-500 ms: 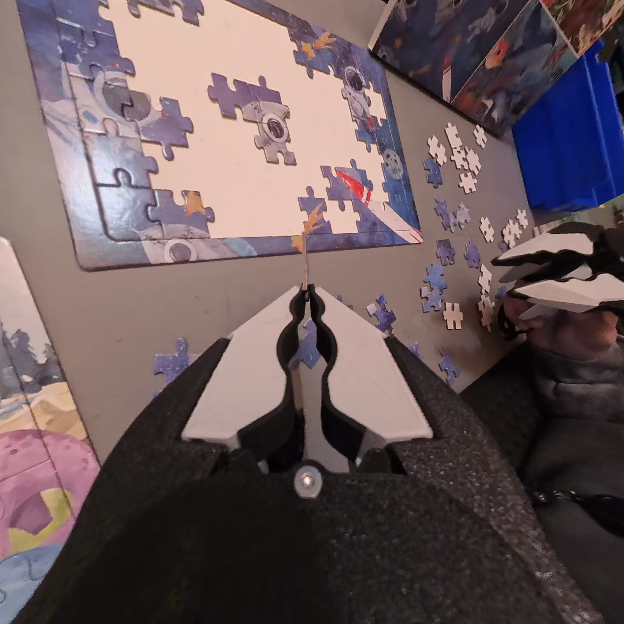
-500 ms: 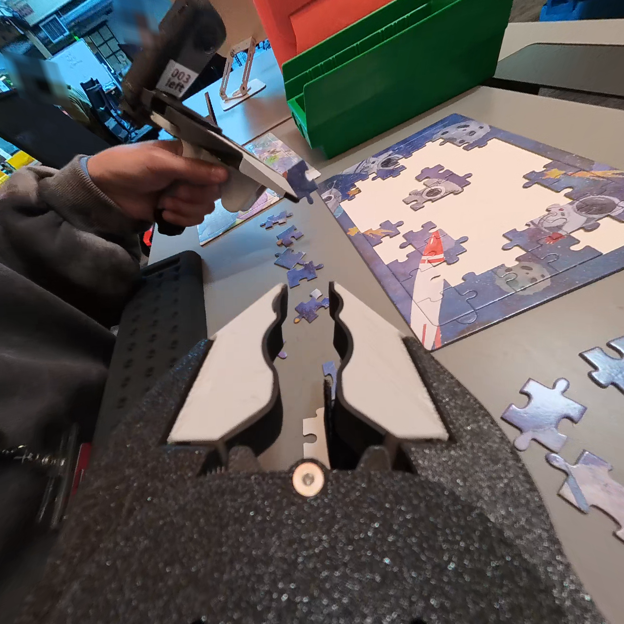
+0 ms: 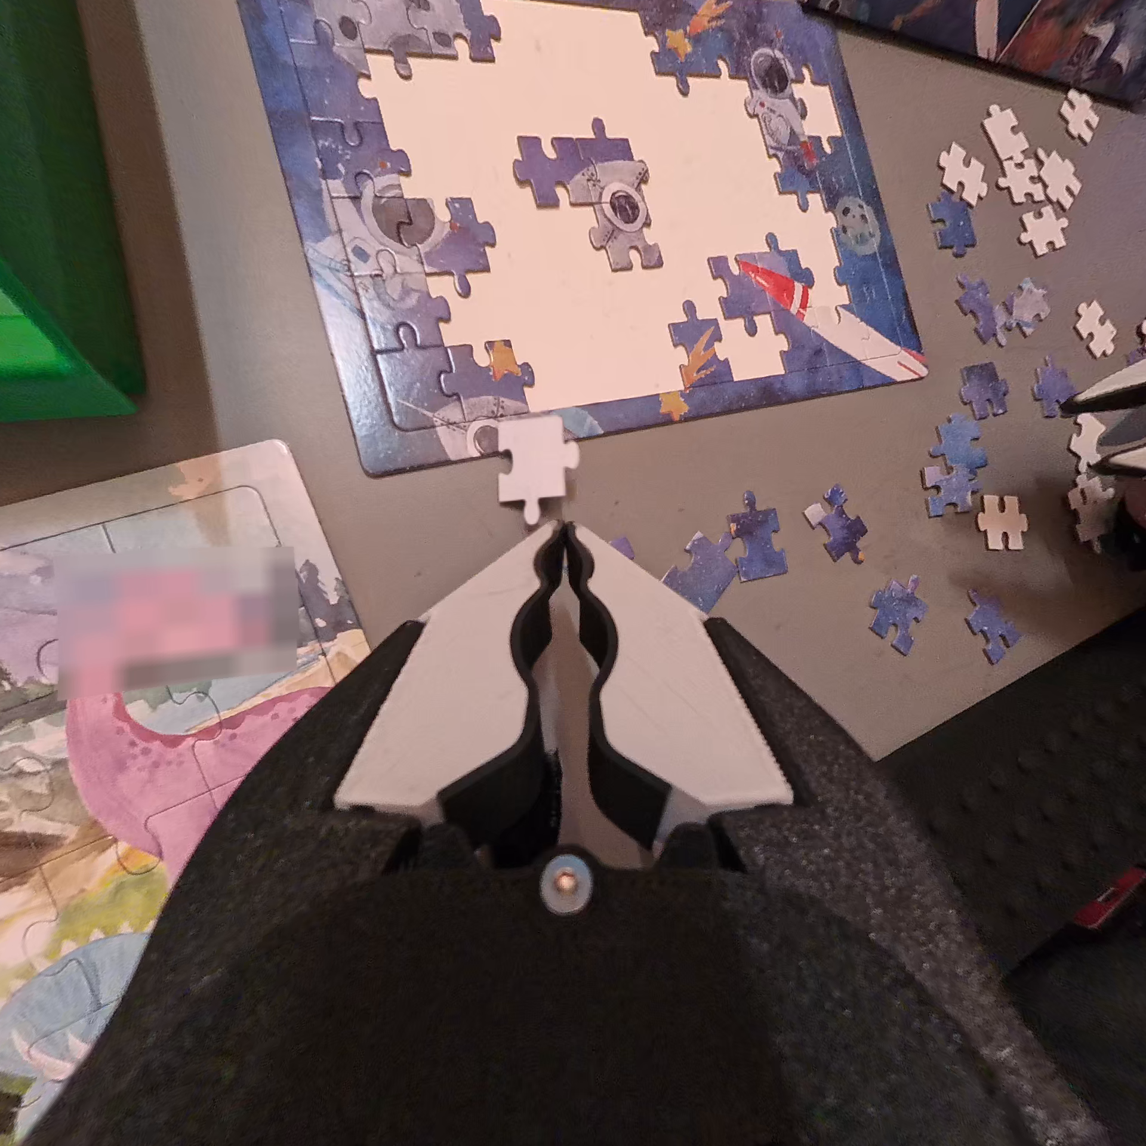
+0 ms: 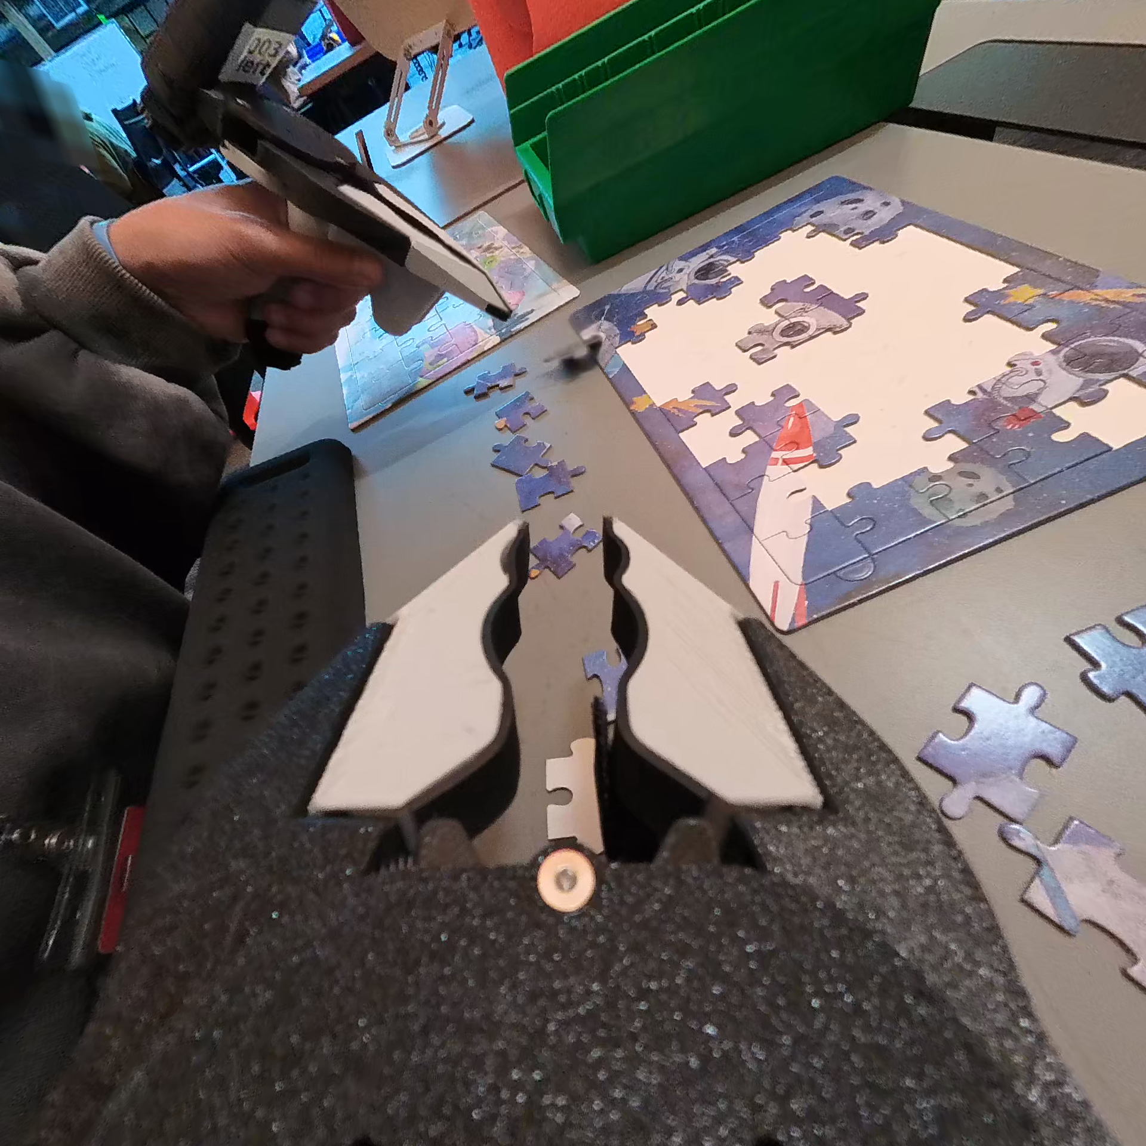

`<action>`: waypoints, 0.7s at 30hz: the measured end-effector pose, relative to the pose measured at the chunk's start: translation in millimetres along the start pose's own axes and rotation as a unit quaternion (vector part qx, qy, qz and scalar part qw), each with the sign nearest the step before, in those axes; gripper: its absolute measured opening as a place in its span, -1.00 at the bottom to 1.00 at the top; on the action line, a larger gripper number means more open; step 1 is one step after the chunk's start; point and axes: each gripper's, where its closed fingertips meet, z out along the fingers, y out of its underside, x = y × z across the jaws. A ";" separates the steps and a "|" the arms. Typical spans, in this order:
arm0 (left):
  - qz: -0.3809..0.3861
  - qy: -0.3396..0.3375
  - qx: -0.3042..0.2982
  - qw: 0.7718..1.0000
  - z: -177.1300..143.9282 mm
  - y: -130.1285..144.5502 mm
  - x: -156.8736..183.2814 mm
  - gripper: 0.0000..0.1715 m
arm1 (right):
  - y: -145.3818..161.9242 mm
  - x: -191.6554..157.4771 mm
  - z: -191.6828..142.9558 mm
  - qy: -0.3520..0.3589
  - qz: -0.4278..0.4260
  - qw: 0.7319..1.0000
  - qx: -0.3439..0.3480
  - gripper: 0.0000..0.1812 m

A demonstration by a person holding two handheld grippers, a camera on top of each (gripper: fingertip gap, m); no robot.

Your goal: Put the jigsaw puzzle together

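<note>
L gripper [image 3: 563, 527] has its tips together, and a blank-side-up piece [image 3: 536, 464] sits just past them at the puzzle [image 3: 428, 434] near edge; can't tell if it's gripped or loose. R gripper [image 4: 565, 532] hangs apart over loose pieces [image 4: 561, 552], empty. Step looks like placing; next probably needs piece flipped picture-up and matched to a gap.

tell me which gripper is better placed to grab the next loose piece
Likely right: the right gripper is open with a blue loose piece right at its tips; the left gripper is shut.

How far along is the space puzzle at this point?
Done: the puzzle border and a few clusters; the middle is mostly bare. In hand: a white-side-up piece at the shut left gripper tips, grip unclear; right gripper open, empty. Left: many loose pieces on the table.
</note>
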 end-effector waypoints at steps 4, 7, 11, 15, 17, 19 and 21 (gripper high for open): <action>0.015 -0.003 0.001 1.000 3.2 0.8 -0.3 -0.99 | 1.6 0.4 0.6 0.000 0.001 1.000 -0.003 -0.74; 0.050 -0.004 0.006 0.999 8.6 0.6 3.6 -0.72 | 1.7 0.4 0.8 0.000 0.002 1.000 -0.003 -0.74; 0.054 -0.041 -0.016 0.998 27.4 5.8 -2.8 -0.52 | 2.3 -0.5 1.7 -0.002 0.001 1.000 -0.006 -0.74; 0.073 -0.076 -0.025 0.994 44.0 6.1 -5.8 -0.47 | 4.6 -0.7 2.3 0.000 -0.002 1.000 -0.012 -0.74; 0.071 -0.086 -0.026 0.993 48.4 6.9 -9.8 -0.47 | 5.6 0.7 1.7 0.004 -0.002 1.000 -0.013 -0.74; 0.063 -0.075 -0.020 0.995 49.7 4.9 -8.3 -0.56 | 5.4 1.5 1.1 0.003 0.001 1.000 -0.012 -0.74; 0.063 -0.080 -0.018 0.995 50.1 4.6 -10.9 -0.64 | 4.4 1.1 1.0 0.000 0.005 1.000 -0.009 -0.74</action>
